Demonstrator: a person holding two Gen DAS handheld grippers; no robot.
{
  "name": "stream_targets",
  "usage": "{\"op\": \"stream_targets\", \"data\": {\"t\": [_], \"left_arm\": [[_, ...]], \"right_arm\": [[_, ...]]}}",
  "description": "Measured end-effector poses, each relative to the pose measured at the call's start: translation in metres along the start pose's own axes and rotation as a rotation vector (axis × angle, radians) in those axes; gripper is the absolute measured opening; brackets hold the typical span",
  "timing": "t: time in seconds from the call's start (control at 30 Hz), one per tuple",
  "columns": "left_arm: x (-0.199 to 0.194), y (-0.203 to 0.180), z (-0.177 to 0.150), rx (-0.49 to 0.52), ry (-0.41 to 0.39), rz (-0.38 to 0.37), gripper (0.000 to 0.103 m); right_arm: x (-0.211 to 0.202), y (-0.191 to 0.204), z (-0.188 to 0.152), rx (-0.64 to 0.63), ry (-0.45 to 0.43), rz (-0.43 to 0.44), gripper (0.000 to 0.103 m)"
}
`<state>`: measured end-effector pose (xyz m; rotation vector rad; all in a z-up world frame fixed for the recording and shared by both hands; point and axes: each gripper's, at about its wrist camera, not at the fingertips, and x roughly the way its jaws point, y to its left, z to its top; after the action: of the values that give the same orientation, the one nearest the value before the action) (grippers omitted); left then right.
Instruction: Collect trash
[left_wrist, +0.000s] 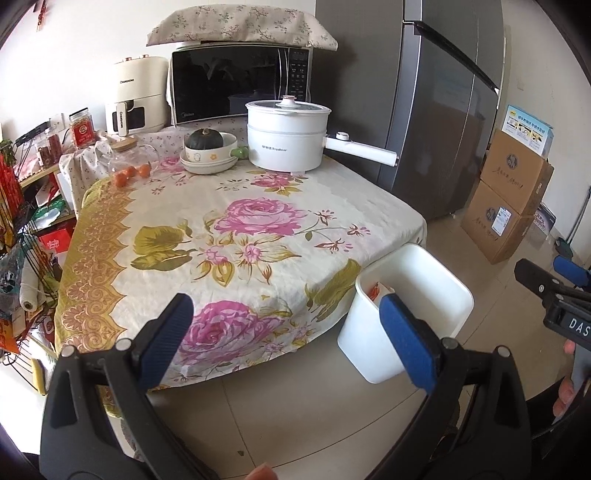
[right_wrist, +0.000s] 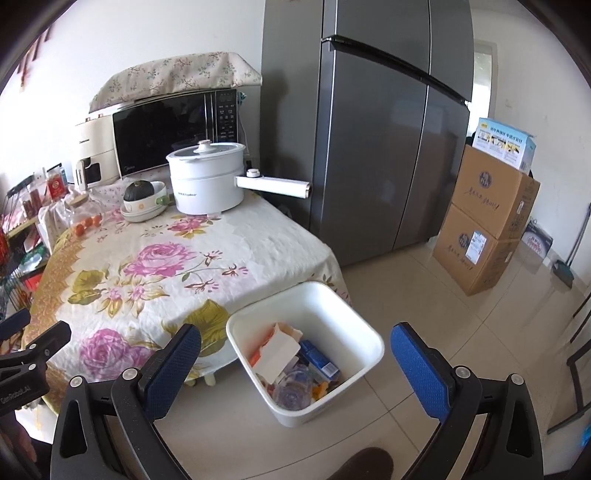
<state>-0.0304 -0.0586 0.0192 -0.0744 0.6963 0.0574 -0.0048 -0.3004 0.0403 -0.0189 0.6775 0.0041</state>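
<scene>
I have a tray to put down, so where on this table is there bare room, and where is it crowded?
The tablecloth is bare across its front and middle, from the near edge beside the white bin up to the white pot. The back is crowded: pot, bowls with a squash, a glass jar with oranges, and the microwave behind.

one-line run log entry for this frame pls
left gripper: open, empty | right gripper: open, empty | bin: on floor by table, trash inside | tablecloth: no loose trash seen

Floral-clothed table (right_wrist: 236, 236) bears white pot (right_wrist: 205, 181); bin (right_wrist: 364, 334) on floor (right_wrist: 424, 295).
</scene>
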Motion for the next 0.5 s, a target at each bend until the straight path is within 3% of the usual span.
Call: {"op": "stream_targets", "data": {"t": [0.5], "left_arm": [[-0.001,-0.007,-0.001,0.018,-0.011,-0.008,0.102]], "right_arm": [[0.003,0.013,-0.005,-0.043,0.004,-0.006,0.103]]}}
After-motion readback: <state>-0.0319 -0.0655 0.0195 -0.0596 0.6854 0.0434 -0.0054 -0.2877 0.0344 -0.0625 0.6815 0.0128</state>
